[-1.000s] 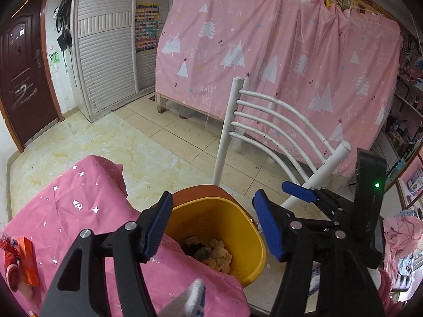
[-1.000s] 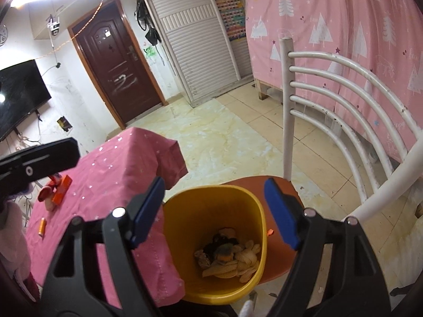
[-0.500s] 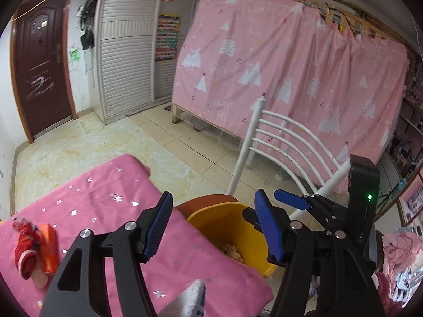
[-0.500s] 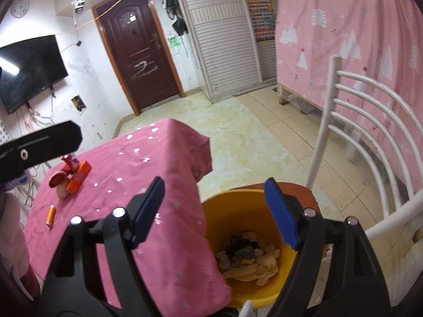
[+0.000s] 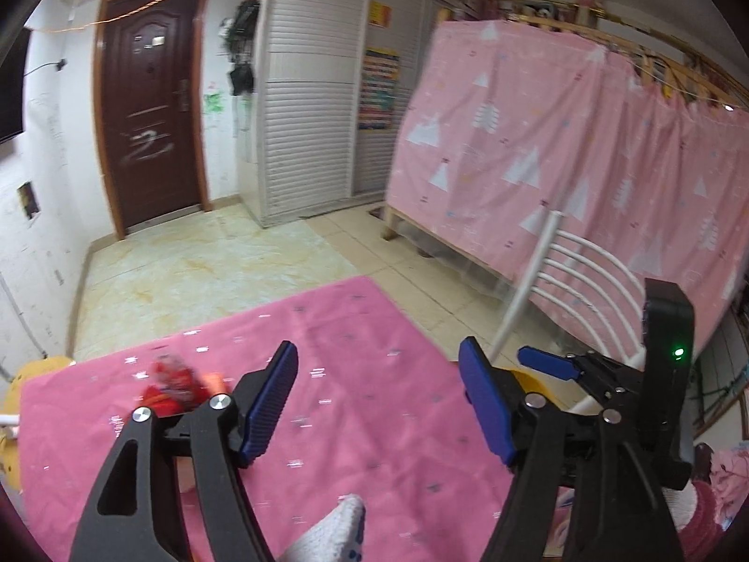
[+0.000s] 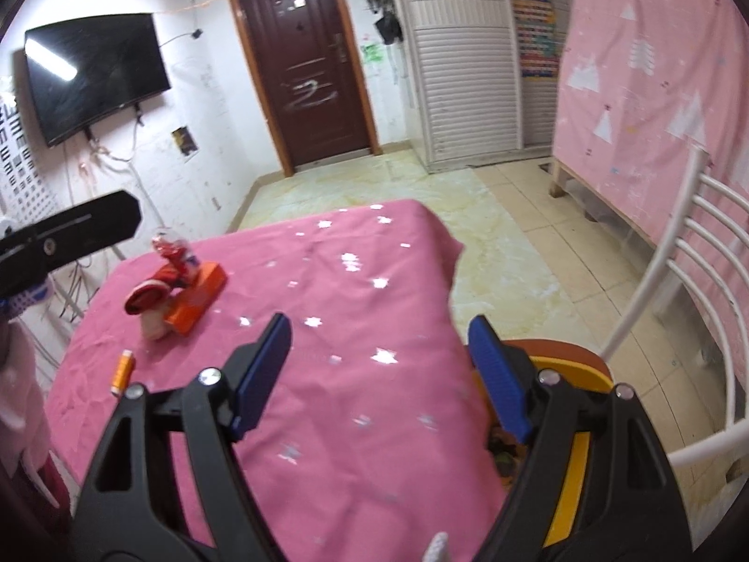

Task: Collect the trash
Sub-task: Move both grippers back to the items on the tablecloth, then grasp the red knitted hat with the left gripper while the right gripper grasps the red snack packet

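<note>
Trash sits on the pink-clothed worktop (image 6: 356, 318): a red wrapper (image 6: 154, 290) heaped against an orange box (image 6: 199, 297), and a small orange tube (image 6: 121, 371) lying apart from them, toward 7 o'clock of the pile. In the right wrist view the pile is at about 10 o'clock from the right gripper (image 6: 379, 374); in the left wrist view the wrapper (image 5: 171, 386) shows blurred at about 9 o'clock, just beyond the left gripper (image 5: 381, 403). Both sets of jaws are spread wide and hold nothing.

The yellow bin (image 6: 569, 463) stands on an orange chair seat (image 6: 566, 351) at the worktop's edge, at 4 o'clock under the right gripper, with some rubbish dimly visible inside.

By my reading, the step in hand is the reach toward the next piece, with neither gripper yet at the pile. The next move calls for swinging a gripper toward 10 o'clock, lowering spread jaws around the wrapper or box, and closing firmly, since the crumpled wrapper looks light and likely to slip, then carrying it to the bin
</note>
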`<control>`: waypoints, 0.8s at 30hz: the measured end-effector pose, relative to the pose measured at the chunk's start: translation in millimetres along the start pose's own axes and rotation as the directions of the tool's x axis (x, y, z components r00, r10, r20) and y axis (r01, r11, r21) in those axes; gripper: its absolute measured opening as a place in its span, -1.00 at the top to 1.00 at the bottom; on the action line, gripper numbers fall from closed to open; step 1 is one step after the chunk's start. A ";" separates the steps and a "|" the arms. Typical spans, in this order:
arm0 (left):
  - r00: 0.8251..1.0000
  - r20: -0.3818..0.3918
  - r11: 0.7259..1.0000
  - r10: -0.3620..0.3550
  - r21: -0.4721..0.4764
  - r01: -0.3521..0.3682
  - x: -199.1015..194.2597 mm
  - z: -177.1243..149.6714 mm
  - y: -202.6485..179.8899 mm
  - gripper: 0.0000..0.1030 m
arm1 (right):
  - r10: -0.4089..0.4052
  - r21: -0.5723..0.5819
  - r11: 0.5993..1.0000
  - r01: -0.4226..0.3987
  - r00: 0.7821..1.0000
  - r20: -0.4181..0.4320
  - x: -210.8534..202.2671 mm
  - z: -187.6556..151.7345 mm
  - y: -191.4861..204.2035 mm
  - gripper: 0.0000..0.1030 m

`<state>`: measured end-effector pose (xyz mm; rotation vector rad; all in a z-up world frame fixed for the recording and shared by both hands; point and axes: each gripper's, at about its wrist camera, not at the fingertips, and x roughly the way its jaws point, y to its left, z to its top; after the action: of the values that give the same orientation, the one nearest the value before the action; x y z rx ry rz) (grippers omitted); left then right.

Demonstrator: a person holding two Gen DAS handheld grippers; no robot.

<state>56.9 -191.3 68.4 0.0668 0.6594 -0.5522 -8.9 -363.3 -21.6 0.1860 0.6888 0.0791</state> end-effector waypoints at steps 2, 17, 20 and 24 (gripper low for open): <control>1.000 0.000 0.999 0.028 -0.016 -0.028 -3.5 -2.4 17.7 -0.30 | 0.011 -0.015 1.000 -0.011 1.000 -0.003 5.5 2.7 10.5 -0.46; 0.978 -0.111 0.974 0.174 -0.125 -0.187 12.4 -40.5 137.4 -0.35 | 0.084 -0.096 0.991 -0.088 0.996 -0.040 41.0 17.6 79.1 -0.57; 0.977 -0.138 0.975 0.162 -0.130 -0.180 22.5 -47.9 154.0 -0.35 | 0.088 -0.102 0.990 -0.093 0.995 -0.053 48.6 20.6 87.2 -0.57; 0.977 -0.150 0.977 0.152 -0.123 -0.171 31.6 -55.2 164.8 -0.35 | 0.089 -0.110 0.989 -0.095 0.994 -0.060 55.5 23.3 95.4 -0.57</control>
<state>130.0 -52.5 -12.8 0.0315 0.8186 -0.3461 47.6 -265.7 -19.8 0.1070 0.7288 0.2123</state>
